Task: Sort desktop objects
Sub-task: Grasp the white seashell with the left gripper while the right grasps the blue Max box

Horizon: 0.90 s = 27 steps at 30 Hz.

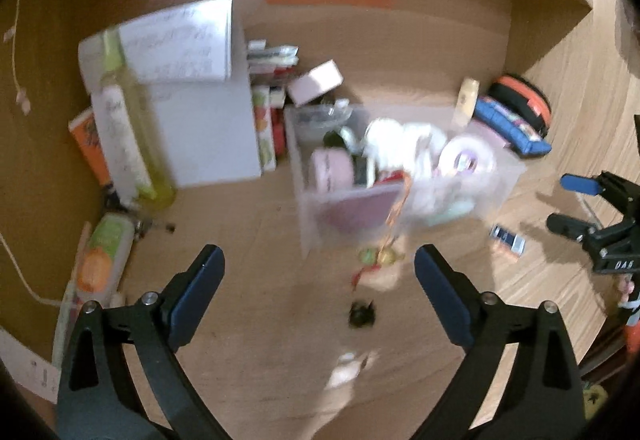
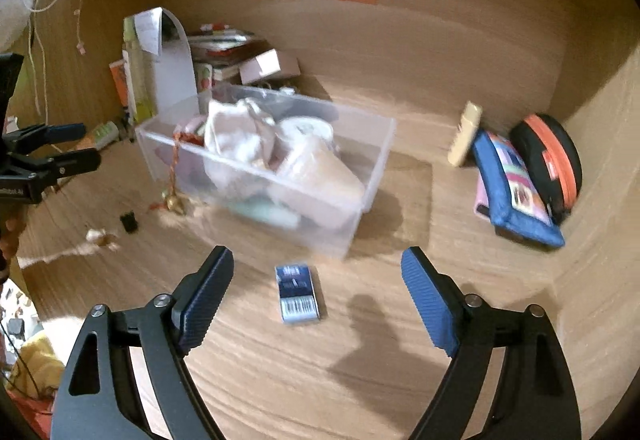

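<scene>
On the wooden desk [image 2: 280, 368], between my two pairs of fingers, stands a clear plastic bin [image 2: 360, 176] crammed with white cloth, tape rolls and a pink round tin, all blurred. My left gripper [image 1: 319, 282] has its fingers spread wide with nothing between the pads; beyond them on the bare wood lie a small black clip [image 1: 362, 314] and, nearer the bin, a little gold bell charm [image 1: 380, 256] on an orange cord that hangs over the bin's front wall. My right gripper [image 2: 317, 290] is likewise wide apart and empty, and a small blue box with a barcode [image 2: 298, 294] lies flat on the desk between its fingertips, touching neither pad. That box sits just in front of the bin's near corner. Left of the bin stand a white folder [image 1: 208, 128], a tall yellow-green bottle [image 1: 128, 120] and a stack of books. Right of it, against the side panel, lean a blue pouch [image 2: 516, 196], a black case with an orange zip [image 2: 548, 160] and a cream bottle [image 2: 466, 138]. Pink, green and orange paper strips are stuck on the back panel.
</scene>
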{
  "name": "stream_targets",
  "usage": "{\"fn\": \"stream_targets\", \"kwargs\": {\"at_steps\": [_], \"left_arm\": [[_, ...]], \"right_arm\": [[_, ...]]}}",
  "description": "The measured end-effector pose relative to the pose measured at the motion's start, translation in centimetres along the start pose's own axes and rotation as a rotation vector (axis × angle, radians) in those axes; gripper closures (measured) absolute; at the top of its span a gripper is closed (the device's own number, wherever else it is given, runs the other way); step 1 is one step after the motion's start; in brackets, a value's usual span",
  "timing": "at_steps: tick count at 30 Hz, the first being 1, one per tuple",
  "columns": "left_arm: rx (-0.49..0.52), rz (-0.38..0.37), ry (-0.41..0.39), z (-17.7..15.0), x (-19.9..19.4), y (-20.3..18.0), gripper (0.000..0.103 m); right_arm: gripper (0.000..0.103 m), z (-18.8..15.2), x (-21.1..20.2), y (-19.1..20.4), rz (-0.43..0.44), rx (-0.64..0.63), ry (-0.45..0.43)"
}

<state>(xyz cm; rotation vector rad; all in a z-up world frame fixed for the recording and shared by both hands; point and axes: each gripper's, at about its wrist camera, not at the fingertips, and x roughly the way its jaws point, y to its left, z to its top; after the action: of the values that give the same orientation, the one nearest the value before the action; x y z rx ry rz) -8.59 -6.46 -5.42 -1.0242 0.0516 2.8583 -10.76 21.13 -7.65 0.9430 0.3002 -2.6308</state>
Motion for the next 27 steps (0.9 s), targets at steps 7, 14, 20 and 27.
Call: {"fn": "stream_targets", "kwargs": {"at_steps": [7, 14, 20, 27], "left_arm": [[0.020, -0.002, 0.096, -3.6, 1.1, 0.0, 0.006], [0.052, -0.041, 0.145, -5.8, 1.6, -0.3, 0.010], [0.102, -0.065, 0.168, -6.3, 2.1, -1.1, 0.040], [0.098, -0.086, 0.171, -6.0, 2.7, -1.5, 0.057]], "right_arm": [[0.019, -2.4, 1.9, -1.0, -0.011, 0.013, 0.096], [0.019, -2.6, 3.8, -0.8, 0.035, 0.010, 0.154], [0.029, -1.9, 5.3, 0.5, 0.083, -0.018, 0.190], [0.043, -1.8, 6.4, 1.7, 0.091, -0.056, 0.225]]}}
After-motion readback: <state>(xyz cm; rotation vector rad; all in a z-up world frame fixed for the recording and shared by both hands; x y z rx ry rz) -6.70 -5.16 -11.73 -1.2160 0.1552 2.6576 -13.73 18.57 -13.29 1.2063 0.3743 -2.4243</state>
